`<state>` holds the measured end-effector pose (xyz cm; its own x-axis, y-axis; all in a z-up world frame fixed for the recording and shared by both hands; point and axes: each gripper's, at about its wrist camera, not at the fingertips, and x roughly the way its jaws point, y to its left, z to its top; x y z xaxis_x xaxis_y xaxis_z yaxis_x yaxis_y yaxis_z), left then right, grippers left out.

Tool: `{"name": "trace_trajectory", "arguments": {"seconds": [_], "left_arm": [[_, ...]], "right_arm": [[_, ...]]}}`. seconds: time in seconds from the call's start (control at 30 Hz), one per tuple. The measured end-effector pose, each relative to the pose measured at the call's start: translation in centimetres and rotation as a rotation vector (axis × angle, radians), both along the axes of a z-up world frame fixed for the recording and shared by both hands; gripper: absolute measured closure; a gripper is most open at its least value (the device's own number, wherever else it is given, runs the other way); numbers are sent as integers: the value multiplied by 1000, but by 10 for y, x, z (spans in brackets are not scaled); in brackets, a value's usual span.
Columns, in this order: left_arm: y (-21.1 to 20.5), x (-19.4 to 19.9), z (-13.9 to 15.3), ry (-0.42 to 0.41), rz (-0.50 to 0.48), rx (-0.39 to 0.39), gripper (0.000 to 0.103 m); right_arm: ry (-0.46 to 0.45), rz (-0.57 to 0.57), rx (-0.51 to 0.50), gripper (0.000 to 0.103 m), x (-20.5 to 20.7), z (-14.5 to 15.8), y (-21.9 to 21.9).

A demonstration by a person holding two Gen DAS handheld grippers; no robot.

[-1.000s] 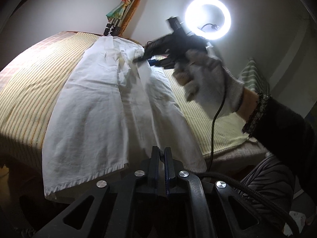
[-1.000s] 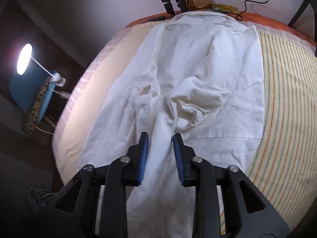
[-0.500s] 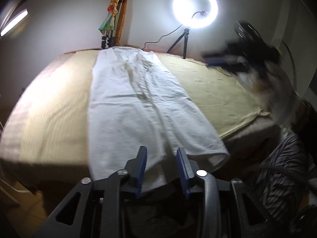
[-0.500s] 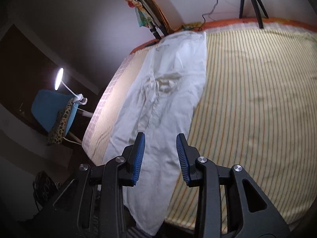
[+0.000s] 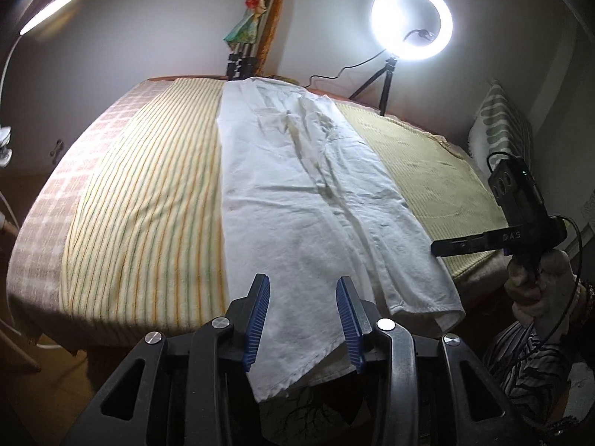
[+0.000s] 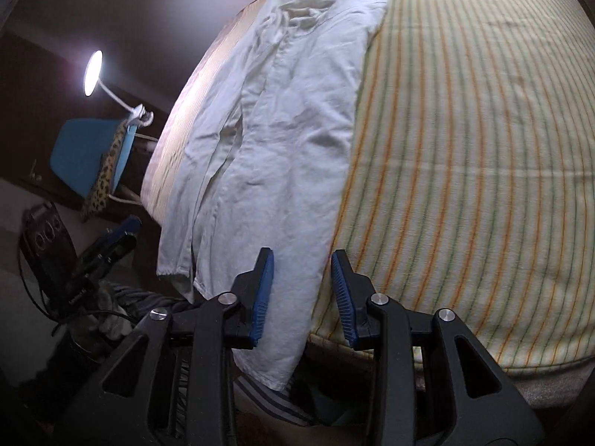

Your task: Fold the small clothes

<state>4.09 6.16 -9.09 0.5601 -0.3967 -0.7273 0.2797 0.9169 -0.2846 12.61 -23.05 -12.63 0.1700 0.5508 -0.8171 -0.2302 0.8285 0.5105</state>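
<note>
- Left gripper (image 5: 302, 317): nearest item in the left wrist view; blue pads apart and opening; hem of one trouser leg seen between them, pads not pressing on it; nothing grasped.
- Right gripper (image 6: 302, 293): nearest item in the right wrist view; blue pads apart but closing; strip of cloth between them, not yet pinched; nothing grasped.
- Trousers (image 5: 297, 200): white, light woven cloth, laid full length down the middle of the bed; both hems hanging slightly over the near edge, waistband at the far end toward the wall.
- Condition of trousers: legs side by side, inner edges overlapping along the centre; soft creases about the crotch and pocket area; yellowish shading near the fly, stain or shadow not distinguishable.
- Progress, judged: spread out and roughly smoothed, no fold made; lengthwise fold of leg on leg and all cross folds outstanding.
- Bed (image 5: 148, 193): striped yellow cover under the trousers, checked blanket at the left edge.
- Ring light (image 5: 412, 22): lit, on a tripod beyond the far edge.
</note>
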Motion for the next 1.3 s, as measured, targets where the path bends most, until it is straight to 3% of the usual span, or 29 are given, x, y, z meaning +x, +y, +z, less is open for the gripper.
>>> {"name": "trace_trajectory", "arguments": {"seconds": [0.03, 0.13, 0.23, 0.33, 0.4, 0.53, 0.67, 0.73, 0.87, 0.93, 1.0, 1.17, 1.23, 1.27, 1.3], "left_arm": [[-4, 2, 3, -9, -14, 4, 66], [-25, 12, 12, -38, -67, 10, 66], [-55, 21, 17, -66, -142, 21, 66], [-80, 30, 12, -65, -211, 24, 66], [-91, 33, 5, -50, -245, 22, 66], [-105, 38, -8, -20, -287, 28, 68], [-112, 41, -20, 9, -298, 25, 68], [-114, 42, -26, 20, -299, 34, 68], [-113, 42, -39, 51, -298, 40, 68], [-109, 39, -39, 43, -302, 44, 68], [-104, 35, -38, 31, -304, 48, 69], [-74, 28, -29, 15, -251, 33, 69], [-57, 21, -22, -5, -215, 23, 68], [-47, 20, -19, -7, -188, 10, 66], [-35, 19, -16, -2, -158, -6, 60]], "right_arm": [[-8, 18, -21, 91, -1, 0, 4], [-21, 42, -83, 93, -5, 2, 9], [-12, 51, -73, 93, -3, 4, 8], [8, 39, -10, 86, 2, 8, -2], [-25, -6, 29, 75, 9, 14, -13], [-149, -74, 8, 74, 32, 29, -21], [-260, -58, 0, 74, 66, 36, -5], [-263, -39, -3, 74, 83, 30, 3], [-236, -23, -119, 74, 103, 8, 17], [-228, -26, -139, 82, 105, 2, 20], [-229, -23, -166, 83, 104, 4, 19], [-196, -52, -132, 81, 85, 14, 8], [-181, -47, -90, 70, 72, 20, 4], [-173, -41, -66, 59, 63, 24, 2], [-164, -39, -40, 55, 53, 28, 0]]}}
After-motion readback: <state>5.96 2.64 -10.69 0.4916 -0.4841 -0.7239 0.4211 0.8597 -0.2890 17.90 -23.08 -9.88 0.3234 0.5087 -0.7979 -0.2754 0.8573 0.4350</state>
